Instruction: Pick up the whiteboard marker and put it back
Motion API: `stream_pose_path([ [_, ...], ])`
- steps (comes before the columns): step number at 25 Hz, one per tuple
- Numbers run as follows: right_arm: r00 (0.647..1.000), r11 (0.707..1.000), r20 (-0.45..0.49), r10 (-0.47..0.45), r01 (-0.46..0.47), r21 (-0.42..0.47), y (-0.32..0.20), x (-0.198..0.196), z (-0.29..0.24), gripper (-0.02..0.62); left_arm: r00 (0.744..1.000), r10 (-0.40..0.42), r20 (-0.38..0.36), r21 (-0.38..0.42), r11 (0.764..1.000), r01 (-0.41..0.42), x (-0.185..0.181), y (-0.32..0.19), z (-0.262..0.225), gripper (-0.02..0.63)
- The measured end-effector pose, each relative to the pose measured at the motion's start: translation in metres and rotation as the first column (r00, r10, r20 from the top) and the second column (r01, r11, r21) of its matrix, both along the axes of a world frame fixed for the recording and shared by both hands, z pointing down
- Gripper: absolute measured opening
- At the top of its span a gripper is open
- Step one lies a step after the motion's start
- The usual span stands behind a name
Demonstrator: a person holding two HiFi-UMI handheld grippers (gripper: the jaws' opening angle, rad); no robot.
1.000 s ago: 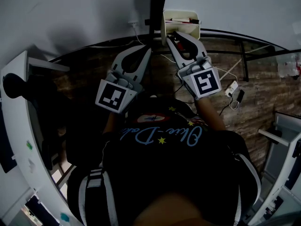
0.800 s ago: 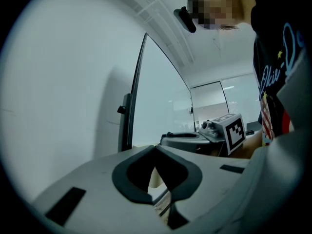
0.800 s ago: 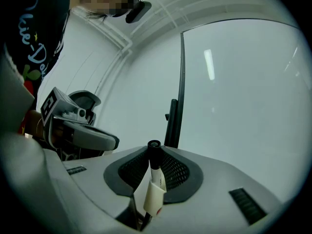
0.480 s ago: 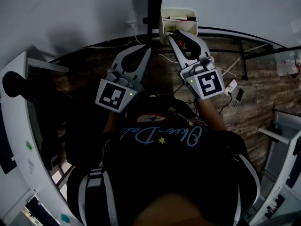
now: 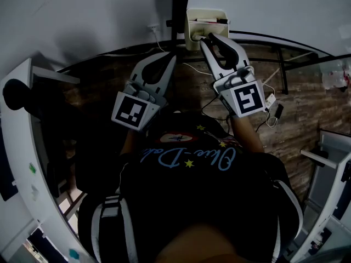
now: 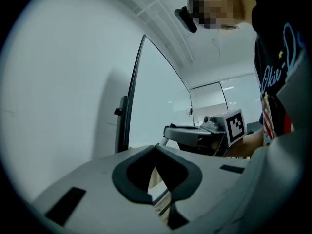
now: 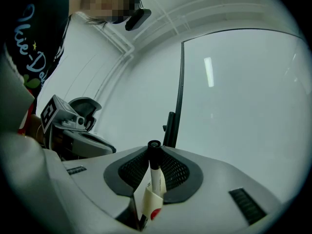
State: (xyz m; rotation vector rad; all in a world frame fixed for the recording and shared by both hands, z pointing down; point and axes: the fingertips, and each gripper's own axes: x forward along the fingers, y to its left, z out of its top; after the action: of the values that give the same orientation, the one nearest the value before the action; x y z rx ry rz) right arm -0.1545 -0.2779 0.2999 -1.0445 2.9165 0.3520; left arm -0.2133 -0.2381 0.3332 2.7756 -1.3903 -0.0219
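**A:** What had shifted since the frame a second earlier?

**B:** The right hand-held gripper had climbed toward the top centre of the head view. Its tips went from just below the white holder to a spot level with its front wall. The left hand-held gripper had stayed where it was, left of centre.

**A:** And the whiteboard marker?

**B:** It was clamped in the right one. In the right gripper view the whiteboard marker stood upright between the pads, with its black cap at the top and a white label with a red spot lower down. The jaws were closed on its barrel.

**A:** And the left one?

**B:** Its jaws were together with nothing between them. In the left gripper view the dark pads met at their tips.

**A:** What did that mean for the task?

**B:** I judged the pick-up done and the put-back under way. The holder sat at the foot of the whiteboard, at the upper centre of the head view, and seemed to hold other pens already. That view was dark, so I couldn't tell whether the marker had reached the opening. It was probably just at the rim.

**A:** What was left?

**B:** The marker still had to be carried over the rim and lowered in before the jaws let go. It might well have caught on the holder's edge on the way.
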Motion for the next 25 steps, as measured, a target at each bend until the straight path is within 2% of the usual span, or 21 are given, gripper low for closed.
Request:
stream_pose_path([
  [25,0.998,0.998,0.041,-0.037,0.035,0.058,0.014,0.026,-0.035,0.089,1.0,-0.021,0.012,0.0,1.0,0.021,0.021,0.005,-0.004,-0.008],
])
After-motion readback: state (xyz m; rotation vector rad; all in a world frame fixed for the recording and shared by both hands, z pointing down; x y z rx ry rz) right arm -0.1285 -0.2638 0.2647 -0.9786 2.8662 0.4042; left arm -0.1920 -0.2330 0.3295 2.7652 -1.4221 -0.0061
